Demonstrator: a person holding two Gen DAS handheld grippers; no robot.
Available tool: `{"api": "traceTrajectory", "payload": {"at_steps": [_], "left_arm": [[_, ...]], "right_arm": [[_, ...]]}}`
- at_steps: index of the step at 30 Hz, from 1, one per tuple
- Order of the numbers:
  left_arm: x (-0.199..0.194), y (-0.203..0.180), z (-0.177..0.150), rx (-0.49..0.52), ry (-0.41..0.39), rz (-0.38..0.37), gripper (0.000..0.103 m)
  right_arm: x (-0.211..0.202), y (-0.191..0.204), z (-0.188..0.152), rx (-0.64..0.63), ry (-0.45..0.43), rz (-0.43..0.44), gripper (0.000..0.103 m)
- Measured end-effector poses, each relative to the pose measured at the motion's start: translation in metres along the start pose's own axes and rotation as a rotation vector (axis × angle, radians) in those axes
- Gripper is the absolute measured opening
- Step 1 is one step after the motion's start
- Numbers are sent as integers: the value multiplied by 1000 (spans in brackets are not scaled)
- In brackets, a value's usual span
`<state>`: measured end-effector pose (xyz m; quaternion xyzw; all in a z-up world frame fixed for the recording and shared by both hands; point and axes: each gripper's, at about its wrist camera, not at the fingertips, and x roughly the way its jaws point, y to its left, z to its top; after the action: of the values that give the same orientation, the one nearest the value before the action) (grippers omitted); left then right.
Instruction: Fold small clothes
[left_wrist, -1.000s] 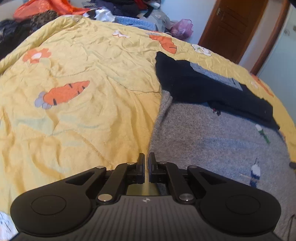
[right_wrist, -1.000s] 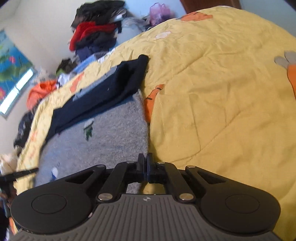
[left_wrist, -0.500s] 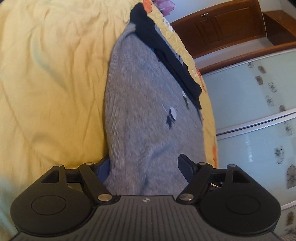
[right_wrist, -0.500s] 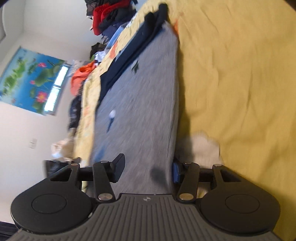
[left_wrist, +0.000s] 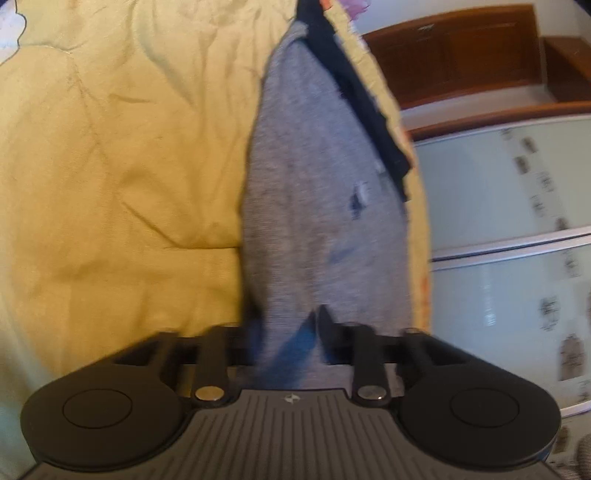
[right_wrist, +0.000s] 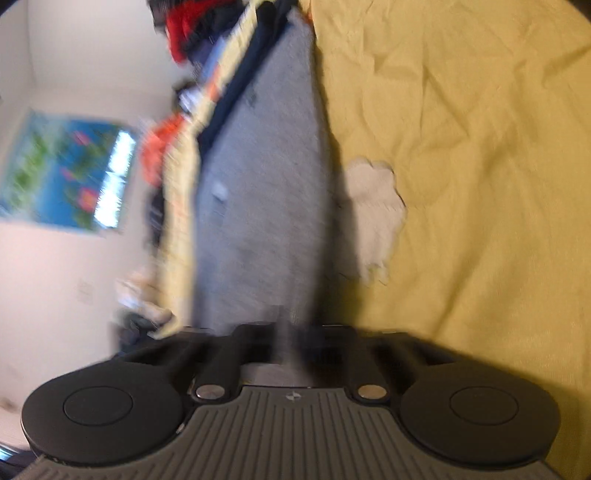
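Observation:
A grey knit garment (left_wrist: 317, 192) with small dark and white motifs lies on a yellow quilt (left_wrist: 118, 155), with a dark navy garment (left_wrist: 354, 92) along its far edge. My left gripper (left_wrist: 286, 328) has its jaws closing around the grey garment's near edge, with cloth bunched between them. In the right wrist view the same grey garment (right_wrist: 266, 177) runs away from my right gripper (right_wrist: 290, 332), whose jaws stand close together on the near edge. Both views are blurred.
A pile of red, orange and dark clothes (right_wrist: 184, 33) lies beyond the quilt. A wooden door (left_wrist: 461, 51) and pale patterned wardrobe panels (left_wrist: 509, 221) stand on the right. A blue picture (right_wrist: 62, 170) hangs on the wall. A pale patch (right_wrist: 373, 206) marks the quilt.
Both grippers opened from shut, dropped low to the grey garment's near edge and tilted along it. Their jaws have since narrowed around the cloth.

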<state>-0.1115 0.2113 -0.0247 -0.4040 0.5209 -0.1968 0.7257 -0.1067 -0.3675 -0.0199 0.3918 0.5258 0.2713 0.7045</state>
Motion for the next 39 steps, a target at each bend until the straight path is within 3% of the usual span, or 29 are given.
{"api": "traceTrajectory", "payload": {"at_steps": [3,5,7,9,10,13,16,18,19,21,22,23,24,26,29,34,35,37,38,39], "left_arm": [[-7,-16,0,95,-18,68,6],[-16,-29,-2,160,-27,75,6],[-19,-31,-3,210,-16,117,6],[-11,-17,-2,176,33,146,8],[-12,-11,-2,153,29,112,8],[-15,-1,-6,81,22,68,11],[-12,1,-19,40,48,-4,36],[-9,-3,-30,42,55,-80,79],[-8,-8,-34,53,39,-84,81],[-3,-21,-40,109,6,-39,76],[-2,-26,-42,142,-2,0,65],[1,-30,-42,173,5,83,14],[5,-30,-40,185,28,140,7],[1,-27,-37,184,34,156,7],[-7,-45,-41,305,21,311,7],[-15,-33,-35,279,50,254,11],[-20,-34,-36,287,56,240,15],[-39,-37,-32,273,43,243,20],[-58,-40,-29,275,-10,260,20],[-69,-50,-23,300,-92,292,23]], "right_arm": [[-6,8,-2,-42,-28,-1,12],[-26,16,-1,-72,-81,29,12],[-51,14,1,-85,-140,-1,11],[-61,-6,2,-42,-148,-54,11],[-58,-16,1,-21,-128,-87,11],[-47,-29,-5,31,-126,-50,9],[-44,-30,-11,39,-134,-5,26],[-44,-27,-17,31,-124,48,43],[-42,-24,-19,29,-117,62,46],[-38,-15,-18,3,-100,29,41],[-35,-11,-17,-13,-93,-4,35],[-34,-8,-15,-29,-76,-42,10],[-30,-5,-15,-68,-58,-95,8],[-31,1,-17,-126,-51,-119,8],[-42,6,-21,-162,-53,-169,7],[-48,-2,-25,-144,-59,-169,6],[-50,-2,-23,-136,-61,-163,11],[-62,-1,-19,-119,-97,-160,35],[-73,1,-16,-110,-155,-169,53],[-84,6,-10,-108,-224,-183,64]]}}
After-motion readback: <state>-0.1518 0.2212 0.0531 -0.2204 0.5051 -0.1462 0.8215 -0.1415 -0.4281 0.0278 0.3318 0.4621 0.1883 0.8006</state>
